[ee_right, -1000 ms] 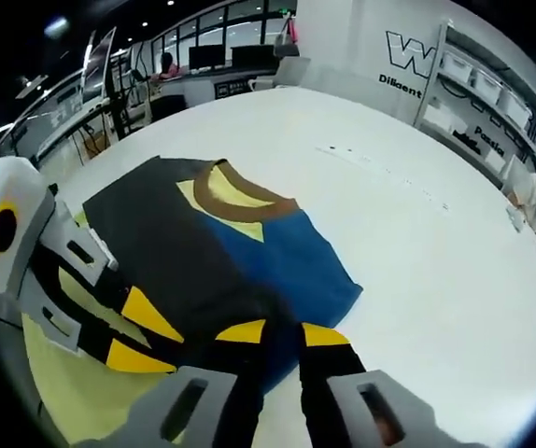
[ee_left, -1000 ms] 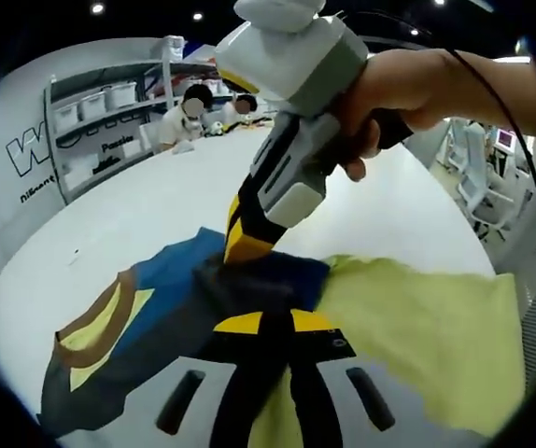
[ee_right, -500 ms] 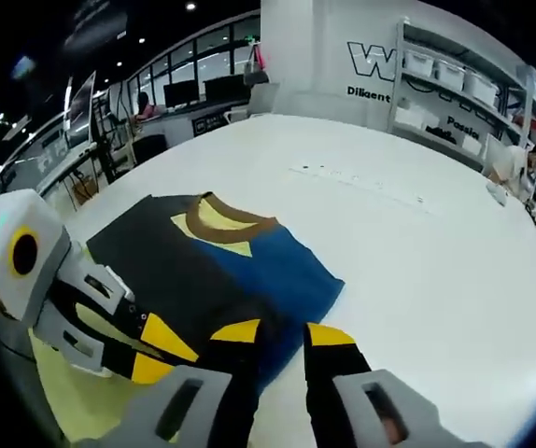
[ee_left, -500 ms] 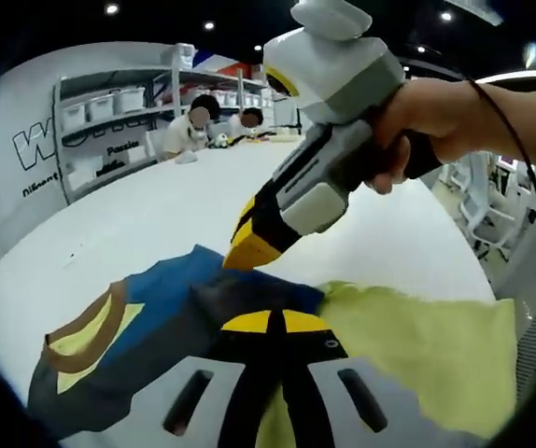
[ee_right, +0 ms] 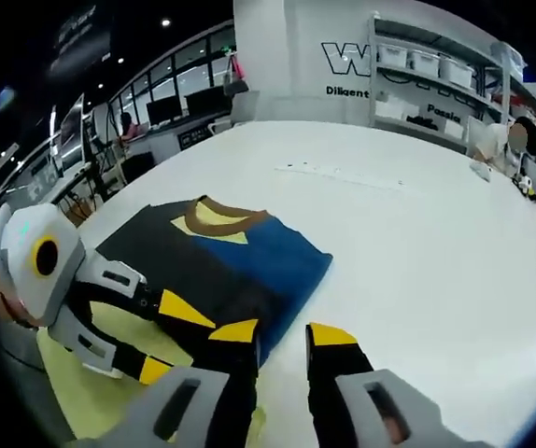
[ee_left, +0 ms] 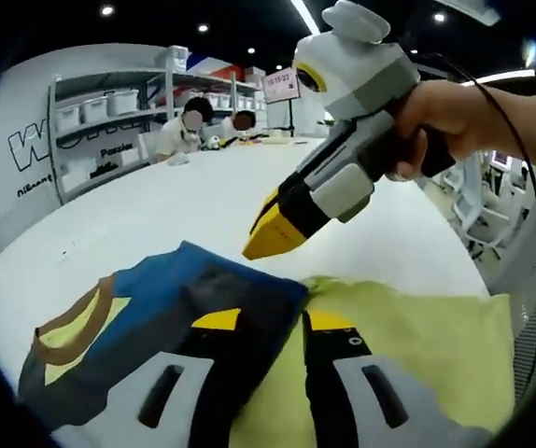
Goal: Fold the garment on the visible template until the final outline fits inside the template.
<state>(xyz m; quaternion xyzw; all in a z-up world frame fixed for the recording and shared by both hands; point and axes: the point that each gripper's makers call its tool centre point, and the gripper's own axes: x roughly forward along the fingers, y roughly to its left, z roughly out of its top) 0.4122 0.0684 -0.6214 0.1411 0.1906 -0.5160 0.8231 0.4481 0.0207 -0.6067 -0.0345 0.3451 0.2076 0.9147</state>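
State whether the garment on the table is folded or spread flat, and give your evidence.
Folded. The garment lies as a compact block, a dark panel doubled over the blue front, beside the yellow template.

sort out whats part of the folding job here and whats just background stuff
Part of the job:
garment, folded, dark and blue
yellow template under it
left gripper, open
right gripper, open

Just around:
white table
shelves with bins
people at the far end
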